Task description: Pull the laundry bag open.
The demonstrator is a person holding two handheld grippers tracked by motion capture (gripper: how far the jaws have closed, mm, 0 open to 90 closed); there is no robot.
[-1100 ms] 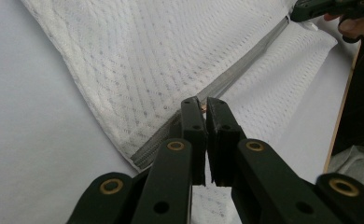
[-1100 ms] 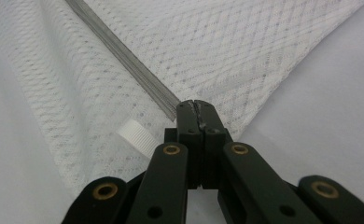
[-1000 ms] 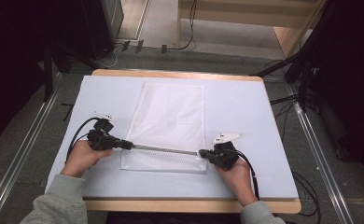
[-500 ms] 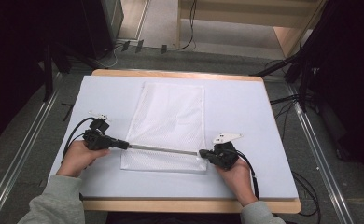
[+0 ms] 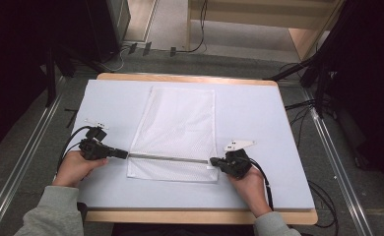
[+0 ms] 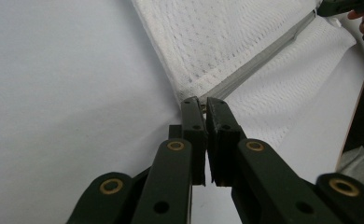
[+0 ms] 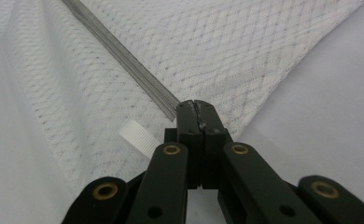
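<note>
A white mesh bag (image 5: pixel 175 123) lies flat on the table, with a grey zipper (image 5: pixel 170 158) running across it near the front edge. My left gripper (image 5: pixel 126 154) is at the zipper's left end, by the bag's left edge. In the left gripper view its jaws (image 6: pixel 203 101) are shut on a small metal zipper pull, and the zipper (image 6: pixel 264 56) runs away to the upper right. My right gripper (image 5: pixel 213 161) is shut on the bag's right edge at the zipper's other end (image 7: pixel 196 105). A white ribbed tab (image 7: pixel 138 136) sticks out beside its jaws.
A pale sheet (image 5: pixel 278 123) covers the wooden table (image 5: pixel 180 216). Metal rails (image 5: pixel 27 162) run along both sides on the floor. Cables and dark stands are at the right (image 5: pixel 323 88).
My left gripper has slid a little to the left along the zipper line, toward the bag's left edge. The right gripper and the bag have stayed put.
</note>
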